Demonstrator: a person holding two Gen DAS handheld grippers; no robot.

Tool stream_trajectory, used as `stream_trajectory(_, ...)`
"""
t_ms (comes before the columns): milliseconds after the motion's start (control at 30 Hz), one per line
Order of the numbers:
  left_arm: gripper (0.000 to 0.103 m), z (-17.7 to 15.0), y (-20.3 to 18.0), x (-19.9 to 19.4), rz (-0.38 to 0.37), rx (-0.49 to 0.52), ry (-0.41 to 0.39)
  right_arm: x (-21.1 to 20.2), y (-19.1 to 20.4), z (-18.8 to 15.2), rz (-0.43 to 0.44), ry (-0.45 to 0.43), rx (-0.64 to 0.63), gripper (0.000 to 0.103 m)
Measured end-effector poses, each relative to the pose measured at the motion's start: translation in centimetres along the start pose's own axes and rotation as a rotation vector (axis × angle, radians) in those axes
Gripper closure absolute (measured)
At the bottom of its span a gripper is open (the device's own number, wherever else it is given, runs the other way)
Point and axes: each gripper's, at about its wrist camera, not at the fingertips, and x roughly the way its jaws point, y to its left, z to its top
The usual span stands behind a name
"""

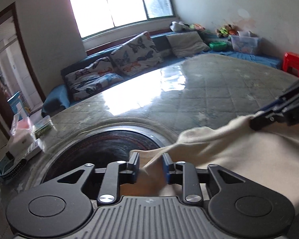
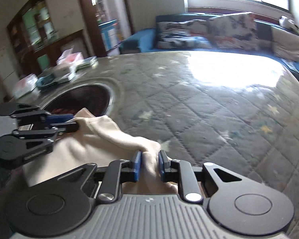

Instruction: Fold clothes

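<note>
A cream garment is stretched between both grippers above the quilted table. My left gripper is shut on one end of its edge; it also shows at the left of the right wrist view. My right gripper is shut on the other end of the same cream garment; it shows at the right edge of the left wrist view. The cloth hangs slack between them and drops below the frames, so its lower part is hidden.
The table has a grey quilted cover with a round dark recessed burner near my left gripper. Boxes and packets crowd its far left corner. A blue sofa with butterfly cushions runs behind. A red stool stands at right.
</note>
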Motion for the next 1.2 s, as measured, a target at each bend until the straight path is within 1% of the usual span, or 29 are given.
stream_trajectory(67, 0.074, 0.1, 1.0, -1.0, 0.021, -0.041, -0.011, -0.5, 0.5, 0.0, -0.034, -0.027, -0.032, 0.079)
stream_trajectory(100, 0.074, 0.1, 1.6, -1.6, 0.032, -0.064, -0.014, -0.9, 0.9, 0.0, -0.059, -0.047, -0.055, 0.077)
stream_trajectory(167, 0.074, 0.0, 2.8, -3.1, 0.034, -0.112, -0.021, -1.6, 1.5, 0.2, -0.085, -0.077, -0.084, 0.077)
stream_trajectory(233, 0.073, -0.5, 3.5, -4.4, 0.007, -0.152, -0.015, -2.4, 2.6, 0.7, -0.044, -0.104, -0.117, 0.077)
stream_trajectory(333, 0.069, -1.3, 4.0, -6.2, -0.052, -0.204, 0.008, -2.1, 4.1, 1.2, 0.027, -0.09, -0.144, 0.077)
stream_trajectory(400, 0.069, -2.0, 3.8, -6.5, -0.063, -0.214, 0.032, -1.3, 5.1, 1.3, 0.063, -0.07, -0.162, 0.077)
stream_trajectory(467, 0.068, -2.5, 3.7, -6.1, -0.064, -0.224, 0.054, -0.1, 6.2, 1.2, 0.075, -0.044, -0.178, 0.077)
stream_trajectory(533, 0.059, -2.8, 3.7, -5.5, -0.055, -0.236, 0.075, 1.3, 7.0, 0.9, 0.064, -0.017, -0.184, 0.077)
stream_trajectory(567, 0.058, -2.9, 3.7, -5.2, -0.051, -0.242, 0.086, 1.9, 7.4, 0.8, 0.046, -0.006, -0.189, 0.077)
stream_trajectory(633, 0.058, -3.2, 3.7, -4.7, -0.043, -0.254, 0.106, 2.6, 7.8, 0.5, 0.011, -0.021, -0.207, 0.077)
stream_trajectory(700, 0.058, -3.4, 3.8, -4.0, -0.044, -0.262, 0.117, 2.8, 7.7, 0.5, -0.002, -0.025, -0.203, 0.078)
stream_trajectory(833, 0.058, -3.1, 3.6, -3.9, -0.05, -0.258, 0.11, 2.8, 7.3, 0.6, 0.007, -0.028, -0.192, 0.078)
stream_trajectory(933, 0.058, -2.9, 3.5, -3.0, -0.075, -0.249, 0.134, 2.6, 6.9, 0.7, 0.0, -0.028, -0.175, 0.078)
stream_trajectory(967, 0.058, -2.9, 3.5, -2.8, -0.081, -0.26, 0.139, 2.7, 6.9, 0.6, -0.006, -0.023, -0.184, 0.078)
stream_trajectory(1033, 0.064, -2.8, 3.6, -2.7, -0.099, -0.273, 0.149, 2.7, 7.0, 0.5, -0.014, -0.023, -0.208, 0.078)
stream_trajectory(1067, 0.065, -2.7, 3.6, -2.8, -0.108, -0.275, 0.154, 2.8, 7.2, 0.3, -0.018, -0.024, -0.233, 0.078)
stream_trajectory(1200, 0.065, -3.0, 2.9, -4.2, -0.095, -0.233, 0.142, 2.4, 7.8, -0.2, -0.007, -0.02, -0.291, 0.078)
